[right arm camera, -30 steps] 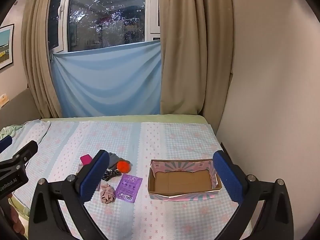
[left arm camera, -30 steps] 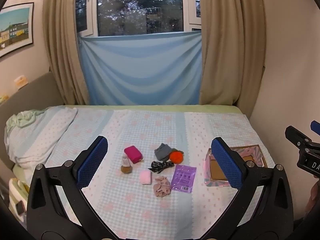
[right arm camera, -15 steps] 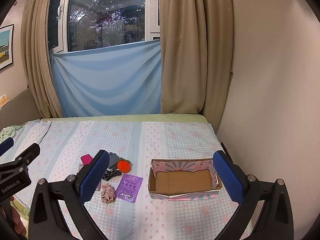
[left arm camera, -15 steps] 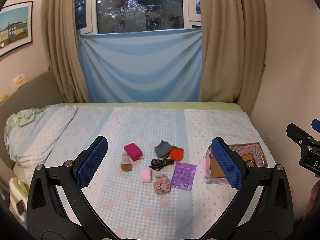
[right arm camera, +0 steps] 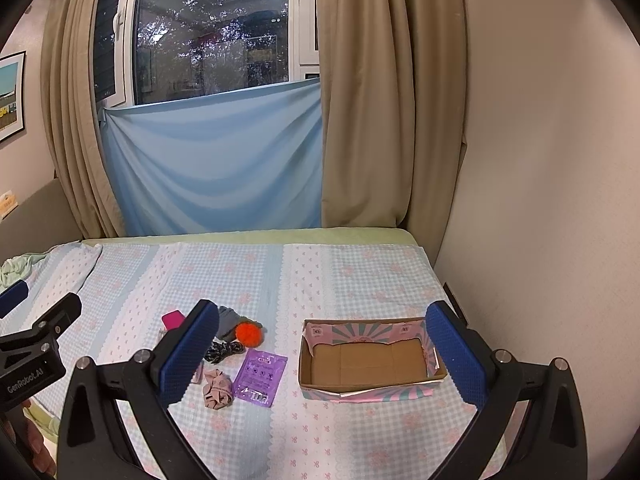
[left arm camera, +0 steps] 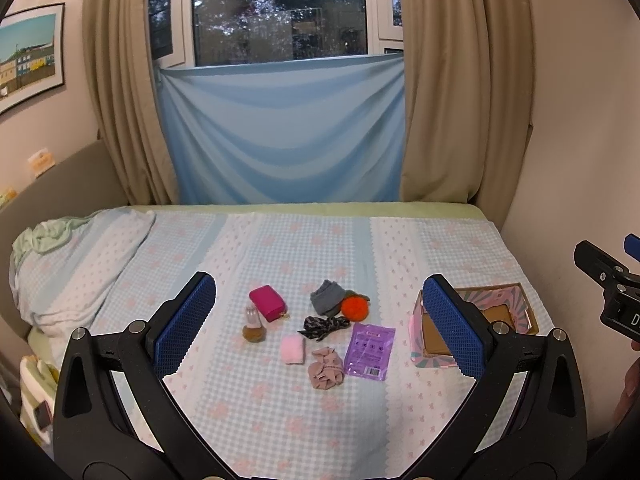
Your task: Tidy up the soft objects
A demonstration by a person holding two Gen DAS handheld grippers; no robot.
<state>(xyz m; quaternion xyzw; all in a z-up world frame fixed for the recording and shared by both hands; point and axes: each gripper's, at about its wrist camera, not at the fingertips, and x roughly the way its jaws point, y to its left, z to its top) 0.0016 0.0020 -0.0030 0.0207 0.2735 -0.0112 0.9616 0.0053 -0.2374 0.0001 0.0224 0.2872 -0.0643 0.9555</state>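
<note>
Small items lie in a cluster on the bed: a magenta pouch (left arm camera: pixel 267 303), a grey cloth (left arm camera: pixel 327 298), an orange pompom (left arm camera: pixel 355 306), a dark patterned scrunchie (left arm camera: pixel 324 325), a pink soft block (left arm camera: pixel 292 349), a beige scrunchie (left arm camera: pixel 325 369), a purple packet (left arm camera: pixel 370 350) and a small perfume bottle (left arm camera: pixel 253 325). An empty cardboard box (right arm camera: pixel 370 360) with a pink patterned outside sits to their right. My left gripper (left arm camera: pixel 320 324) is open and empty, held above the cluster. My right gripper (right arm camera: pixel 324 354) is open and empty, held before the box.
The bed (left arm camera: pixel 304 248) has a blue and pink checked cover. A pillow (left arm camera: pixel 68 264) lies at its left end. A wall (right arm camera: pixel 540 200) runs along the right side. Curtains and a blue cloth hang at the window behind.
Both grippers have shifted only slightly; the left view sits a little lower on the scene. Nothing on the bed has moved.
</note>
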